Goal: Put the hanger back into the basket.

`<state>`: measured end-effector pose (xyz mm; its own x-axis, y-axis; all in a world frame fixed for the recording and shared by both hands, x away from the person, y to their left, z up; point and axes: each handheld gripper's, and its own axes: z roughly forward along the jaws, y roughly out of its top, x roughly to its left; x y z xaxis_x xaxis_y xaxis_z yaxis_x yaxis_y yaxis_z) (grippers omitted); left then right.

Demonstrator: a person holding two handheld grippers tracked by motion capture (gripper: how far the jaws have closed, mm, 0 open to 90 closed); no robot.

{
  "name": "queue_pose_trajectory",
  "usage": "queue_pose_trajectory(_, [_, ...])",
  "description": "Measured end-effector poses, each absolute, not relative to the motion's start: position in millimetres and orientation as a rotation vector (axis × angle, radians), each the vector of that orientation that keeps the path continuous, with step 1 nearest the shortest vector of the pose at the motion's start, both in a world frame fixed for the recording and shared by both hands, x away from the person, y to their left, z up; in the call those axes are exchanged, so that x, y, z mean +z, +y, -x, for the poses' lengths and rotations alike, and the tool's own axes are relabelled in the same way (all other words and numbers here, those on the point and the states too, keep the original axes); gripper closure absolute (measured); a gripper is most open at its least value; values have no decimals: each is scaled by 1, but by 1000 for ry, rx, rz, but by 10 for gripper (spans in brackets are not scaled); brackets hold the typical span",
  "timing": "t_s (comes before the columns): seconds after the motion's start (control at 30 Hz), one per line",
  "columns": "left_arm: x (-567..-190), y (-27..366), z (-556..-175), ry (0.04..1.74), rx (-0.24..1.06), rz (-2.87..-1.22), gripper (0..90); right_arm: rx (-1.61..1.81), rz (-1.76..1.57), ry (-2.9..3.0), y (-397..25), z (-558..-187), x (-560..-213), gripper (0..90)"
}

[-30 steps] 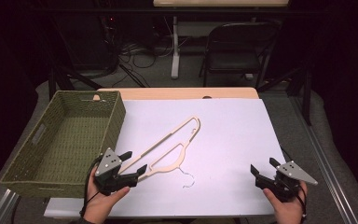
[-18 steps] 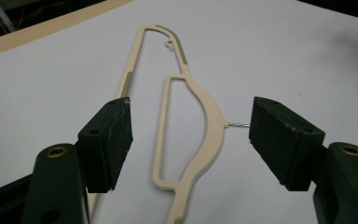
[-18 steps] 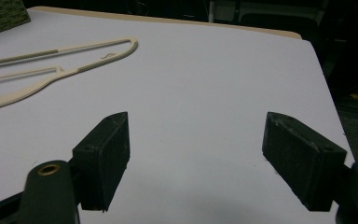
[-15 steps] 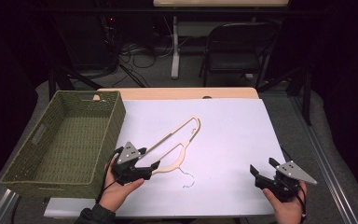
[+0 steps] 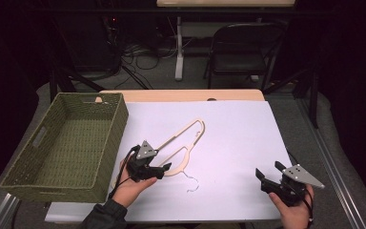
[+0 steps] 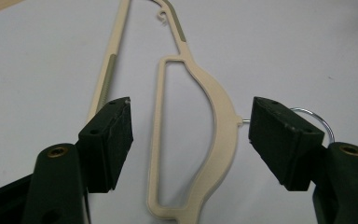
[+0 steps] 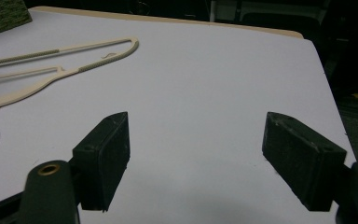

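1. The green woven basket (image 5: 62, 148) stands at the left side of the table; no label or writing can be read on it.
2. The left gripper (image 6: 189, 133) is released, its jaws wide apart on both sides of the hanger's curved centre part, not touching it.
3. The cream hanger (image 5: 183, 148) lies flat on the white table cover (image 5: 238, 143), just beside the basket, with its metal hook (image 5: 192, 181) toward the person.
4. The right gripper (image 7: 196, 161) is also released and holds nothing, over bare cover well apart from the hanger.
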<state>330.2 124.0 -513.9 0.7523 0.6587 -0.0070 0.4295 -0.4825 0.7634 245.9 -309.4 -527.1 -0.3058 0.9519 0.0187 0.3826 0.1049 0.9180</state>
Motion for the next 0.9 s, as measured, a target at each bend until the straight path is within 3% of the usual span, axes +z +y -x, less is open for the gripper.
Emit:
queue_pose_trajectory(0.5, [-526, 105, -342, 754, 290, -2294, 339, 1188, -1298, 1762, -310, -246, -527, 233])
queue_pose_trajectory(0.9, [-521, 98, -351, 804, 217, -2425, 349, 1183, -1310, 1769, -311, -246, -526, 233])
